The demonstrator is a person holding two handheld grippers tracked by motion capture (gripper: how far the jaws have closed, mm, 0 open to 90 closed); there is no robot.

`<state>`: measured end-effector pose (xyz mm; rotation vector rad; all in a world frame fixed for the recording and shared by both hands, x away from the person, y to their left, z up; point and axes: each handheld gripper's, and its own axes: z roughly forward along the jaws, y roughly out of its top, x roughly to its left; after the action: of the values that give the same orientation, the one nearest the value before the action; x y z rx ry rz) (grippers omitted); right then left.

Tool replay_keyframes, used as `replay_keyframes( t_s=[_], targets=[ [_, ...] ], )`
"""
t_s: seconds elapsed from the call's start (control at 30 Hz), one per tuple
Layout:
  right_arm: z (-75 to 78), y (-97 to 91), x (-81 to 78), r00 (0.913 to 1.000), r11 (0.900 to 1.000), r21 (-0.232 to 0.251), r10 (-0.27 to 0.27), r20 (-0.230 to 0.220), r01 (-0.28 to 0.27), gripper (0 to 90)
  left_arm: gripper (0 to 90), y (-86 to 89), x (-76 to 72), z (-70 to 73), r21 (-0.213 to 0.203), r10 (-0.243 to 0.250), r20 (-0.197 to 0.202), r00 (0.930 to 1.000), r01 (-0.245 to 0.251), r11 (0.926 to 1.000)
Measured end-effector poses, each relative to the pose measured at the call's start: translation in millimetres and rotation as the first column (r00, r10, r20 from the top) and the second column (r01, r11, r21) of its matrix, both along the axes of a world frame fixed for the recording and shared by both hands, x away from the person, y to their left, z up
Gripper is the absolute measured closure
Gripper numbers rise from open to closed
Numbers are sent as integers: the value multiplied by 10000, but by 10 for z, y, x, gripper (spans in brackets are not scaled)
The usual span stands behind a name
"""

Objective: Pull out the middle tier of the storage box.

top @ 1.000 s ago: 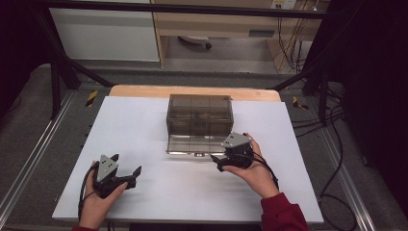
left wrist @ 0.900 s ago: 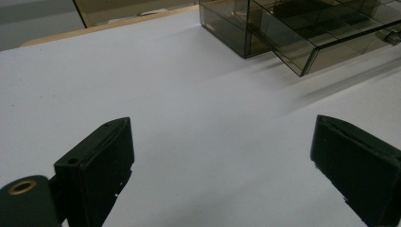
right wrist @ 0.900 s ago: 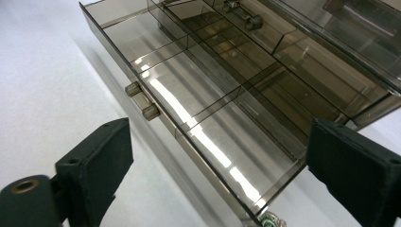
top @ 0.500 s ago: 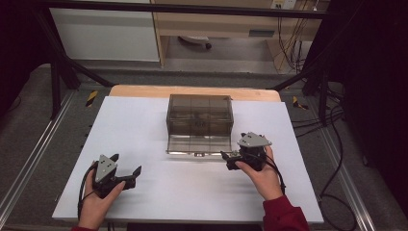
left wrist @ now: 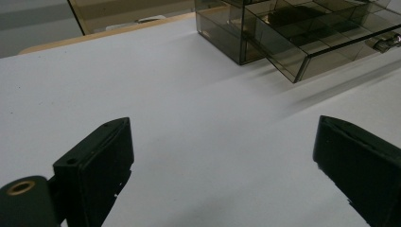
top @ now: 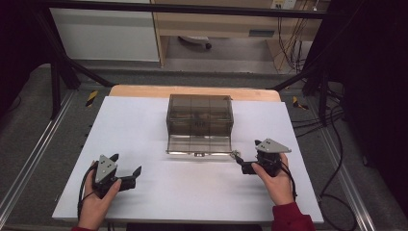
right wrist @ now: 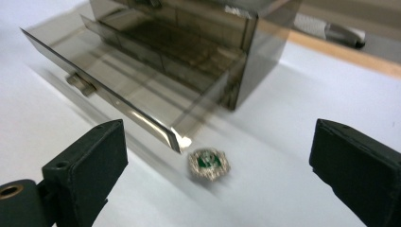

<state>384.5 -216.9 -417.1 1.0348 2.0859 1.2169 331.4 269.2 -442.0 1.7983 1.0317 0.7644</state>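
Small silver brooch with a green centre (right wrist: 208, 163) lies on the white table (top: 192, 192) between the wide-open, empty right gripper (right wrist: 217, 175), just right of the smoky clear plastic drawer box (top: 199, 115)

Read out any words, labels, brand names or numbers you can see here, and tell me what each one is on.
No text can be read.
The green-centred brooch beside the smoky drawer box shows a pale mark, too blurred to read.
A bluish label on the wooden furniture behind the table is too small to read.

A white table top (top: 144, 125) stands before a white cabinet (top: 106, 33).
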Motion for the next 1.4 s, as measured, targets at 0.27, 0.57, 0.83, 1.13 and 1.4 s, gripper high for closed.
replay_keyframes(
  t_s=[0.27,0.57,0.83,1.13,1.4],
  targets=[
    [-139,-31,67,9968,9999,-72,-134,-785,129,42,61,3,14,-11,-79,-10,-83,10000,10,10000],
    [-188,-32,84,9939,9963,354,-755,-806,785,64,62,3,10,-10,-130,-34,-129,9999,33,9999],
    [-271,-28,130,9803,9912,-937,-1078,-1653,932,76,61,19,-8,10,3,-43,12,10000,43,10000],
    [-308,-6,153,9844,9955,-940,-300,-1733,138,215,61,4,-7,2,23,-50,-28,10000,51,10000],
    [-348,29,248,9836,9964,-809,-405,-1755,266,236,61,16,0,-1,-86,-6,-36,10000,6,10000]
  ],
)
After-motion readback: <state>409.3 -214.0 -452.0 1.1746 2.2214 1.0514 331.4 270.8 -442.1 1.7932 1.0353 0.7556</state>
